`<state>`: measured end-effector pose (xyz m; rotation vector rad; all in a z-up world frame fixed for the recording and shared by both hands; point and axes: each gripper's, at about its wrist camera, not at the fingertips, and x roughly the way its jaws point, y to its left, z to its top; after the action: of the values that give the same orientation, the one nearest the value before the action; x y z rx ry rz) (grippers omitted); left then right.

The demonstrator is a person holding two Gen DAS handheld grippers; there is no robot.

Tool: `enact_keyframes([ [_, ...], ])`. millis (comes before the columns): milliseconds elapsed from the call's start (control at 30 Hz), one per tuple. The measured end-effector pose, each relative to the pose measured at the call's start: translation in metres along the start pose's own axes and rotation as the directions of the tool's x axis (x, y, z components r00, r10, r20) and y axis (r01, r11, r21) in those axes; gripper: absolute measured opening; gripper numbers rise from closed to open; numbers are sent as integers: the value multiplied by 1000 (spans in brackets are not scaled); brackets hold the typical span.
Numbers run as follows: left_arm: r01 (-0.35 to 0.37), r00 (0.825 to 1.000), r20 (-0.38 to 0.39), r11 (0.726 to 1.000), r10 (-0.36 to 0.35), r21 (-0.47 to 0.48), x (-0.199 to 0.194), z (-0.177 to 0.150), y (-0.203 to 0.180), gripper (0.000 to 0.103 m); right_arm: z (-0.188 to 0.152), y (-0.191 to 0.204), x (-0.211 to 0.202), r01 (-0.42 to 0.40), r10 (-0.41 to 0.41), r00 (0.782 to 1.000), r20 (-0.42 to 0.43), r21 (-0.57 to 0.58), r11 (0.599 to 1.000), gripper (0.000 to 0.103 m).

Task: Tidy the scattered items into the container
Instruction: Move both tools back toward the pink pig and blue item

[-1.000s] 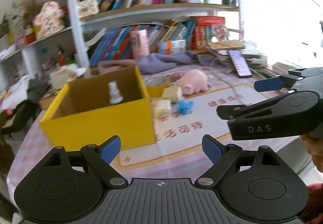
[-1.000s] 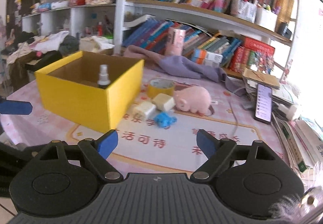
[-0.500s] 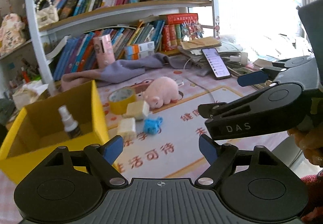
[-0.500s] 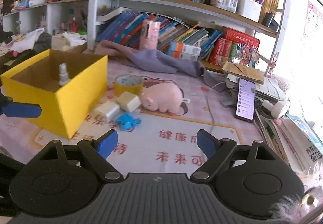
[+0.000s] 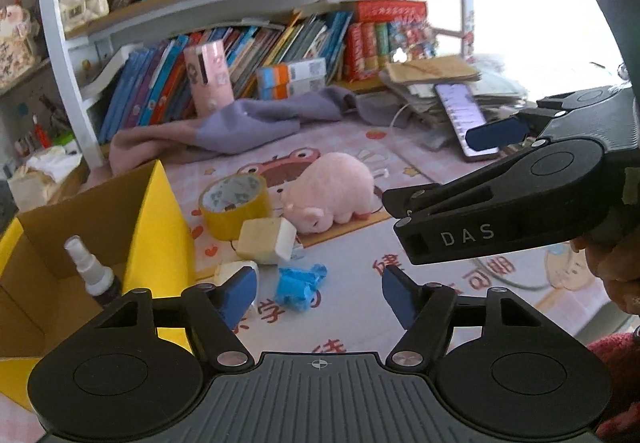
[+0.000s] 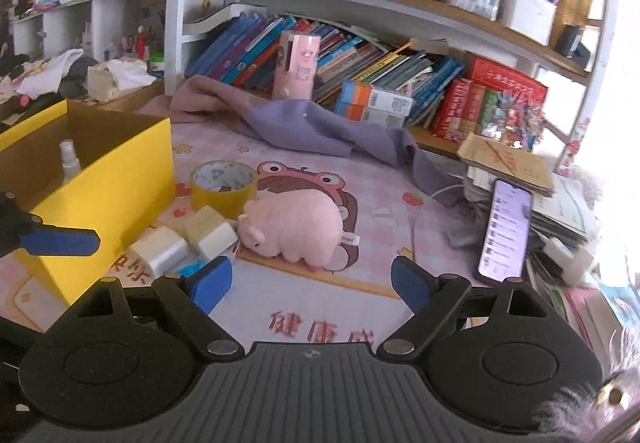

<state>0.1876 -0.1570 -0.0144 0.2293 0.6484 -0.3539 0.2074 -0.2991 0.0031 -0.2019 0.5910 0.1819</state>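
Left wrist view: the left gripper (image 5: 316,293) is closing, jaws apart with nothing gripped, above a crumpled blue toy (image 5: 300,285). The right gripper (image 6: 310,281) is opening and empty over a pink plush pig (image 6: 296,229). Both items lie on the patterned mat beside the yellow cardboard box (image 6: 120,179), which holds a small white-capped spray bottle (image 5: 94,273). The box's left side is cut off.

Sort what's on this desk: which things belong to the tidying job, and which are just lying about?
Job: yellow box, spray bottle inside it, tape roll, pink plush pig, two pale blocks, blue toy.

Lying about: phone, purple cloth, books.
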Motion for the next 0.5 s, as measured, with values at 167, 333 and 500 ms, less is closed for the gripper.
enact_keyframes([
  [167,-41,997,-74,998,37,-49,29,8,-3,70,7,-16,31,-68,67,997,-35,-27,997,92],
  [333,-70,990,-132,994,58,-89,55,13,-4,64,10,-26,61,-120,116,990,-84,-42,992,99],
  [500,-111,979,-184,986,87,-124,78,17,-2,59,17,-33,88,-169,164,982,-98,-42,985,100],
])
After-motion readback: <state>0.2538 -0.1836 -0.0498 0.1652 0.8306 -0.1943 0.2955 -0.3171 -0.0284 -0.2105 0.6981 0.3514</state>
